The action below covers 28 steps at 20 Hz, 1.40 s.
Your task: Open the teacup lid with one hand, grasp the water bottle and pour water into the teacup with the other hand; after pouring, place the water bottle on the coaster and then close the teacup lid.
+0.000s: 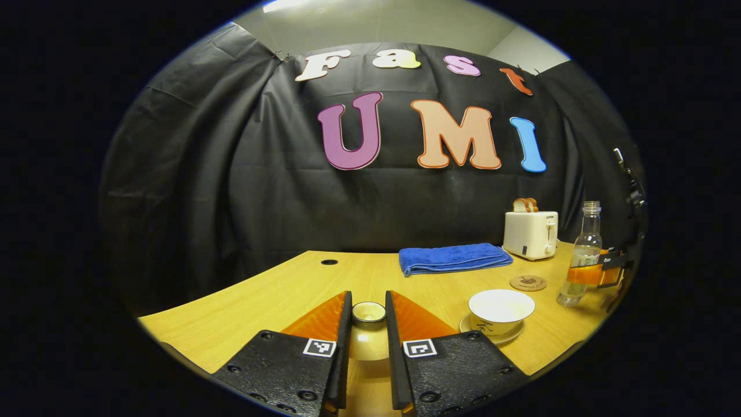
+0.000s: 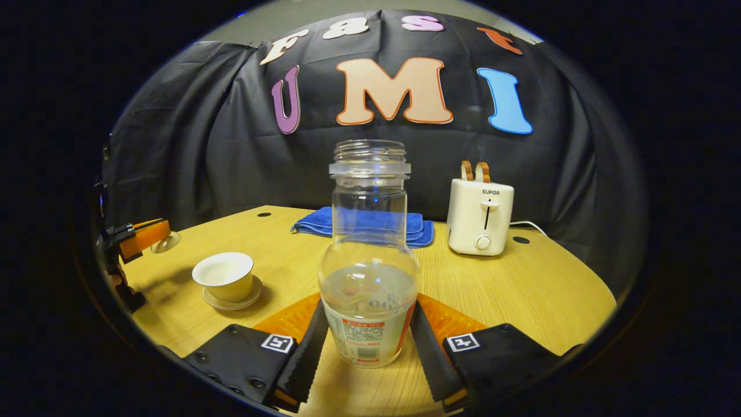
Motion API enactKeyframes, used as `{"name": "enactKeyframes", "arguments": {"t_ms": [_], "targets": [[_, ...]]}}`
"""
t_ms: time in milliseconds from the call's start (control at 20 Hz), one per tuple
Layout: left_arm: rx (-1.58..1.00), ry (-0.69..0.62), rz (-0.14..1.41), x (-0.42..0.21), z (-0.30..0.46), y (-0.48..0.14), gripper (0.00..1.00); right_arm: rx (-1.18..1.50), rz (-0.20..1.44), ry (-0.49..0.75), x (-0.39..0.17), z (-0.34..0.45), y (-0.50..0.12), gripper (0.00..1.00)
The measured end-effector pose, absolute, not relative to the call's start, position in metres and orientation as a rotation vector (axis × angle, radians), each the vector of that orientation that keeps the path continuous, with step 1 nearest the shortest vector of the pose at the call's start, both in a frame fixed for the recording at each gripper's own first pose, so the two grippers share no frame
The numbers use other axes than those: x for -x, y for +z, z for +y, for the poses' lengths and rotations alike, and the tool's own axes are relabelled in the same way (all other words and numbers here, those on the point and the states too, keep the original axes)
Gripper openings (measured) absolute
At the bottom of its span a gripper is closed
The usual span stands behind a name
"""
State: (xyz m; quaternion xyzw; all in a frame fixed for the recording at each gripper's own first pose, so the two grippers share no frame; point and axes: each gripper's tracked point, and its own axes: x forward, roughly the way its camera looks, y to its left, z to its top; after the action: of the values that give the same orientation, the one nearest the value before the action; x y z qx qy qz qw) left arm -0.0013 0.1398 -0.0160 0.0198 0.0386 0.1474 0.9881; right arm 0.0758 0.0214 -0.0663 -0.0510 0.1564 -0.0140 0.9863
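Right hand-held gripper [image 2: 367, 341]: fingers closed against both sides of the water bottle [image 2: 369, 272], low on its labelled belly. Bottle upright, uncapped, long axis vertical, part-filled; whether its base touches the counter [image 2: 521, 289] cannot be told.

Left hand-held gripper [image 1: 369, 324]: fingers narrowed onto the teacup lid [image 1: 369, 333], held dome-down with its knob toward the far wall. In the right gripper view the lid [image 2: 166, 241] hangs clear of the counter, beyond and to the left of the cup.

Teacup [image 2: 223, 275]: open, on its saucer [image 2: 231, 301], ahead and to the left of the right hand-held gripper, well apart from the bottle. From the left hand-held gripper it sits just to the right [image 1: 501, 310]. Contents cannot be told.

Coaster [image 1: 528, 282]: bare, beyond the teacup, between it and the toaster [image 1: 531, 233].

Judgement: pour stage. The bottle must travel left and tip its neck leftward over the rim; the right hand-held gripper is the one placed for it.

Other: blue towel [image 2: 370, 223] behind the bottle.
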Motion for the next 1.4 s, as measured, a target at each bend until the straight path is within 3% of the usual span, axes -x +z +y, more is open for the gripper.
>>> {"name": "enactKeyframes", "arguments": {"t_ms": [1400], "targets": [[-0.040, 0.272, 0.082, 0.000, 0.138, -0.013, 0.28, 1.210, 0.255, 0.017, -0.111, 0.073, -0.048, 0.80]]}}
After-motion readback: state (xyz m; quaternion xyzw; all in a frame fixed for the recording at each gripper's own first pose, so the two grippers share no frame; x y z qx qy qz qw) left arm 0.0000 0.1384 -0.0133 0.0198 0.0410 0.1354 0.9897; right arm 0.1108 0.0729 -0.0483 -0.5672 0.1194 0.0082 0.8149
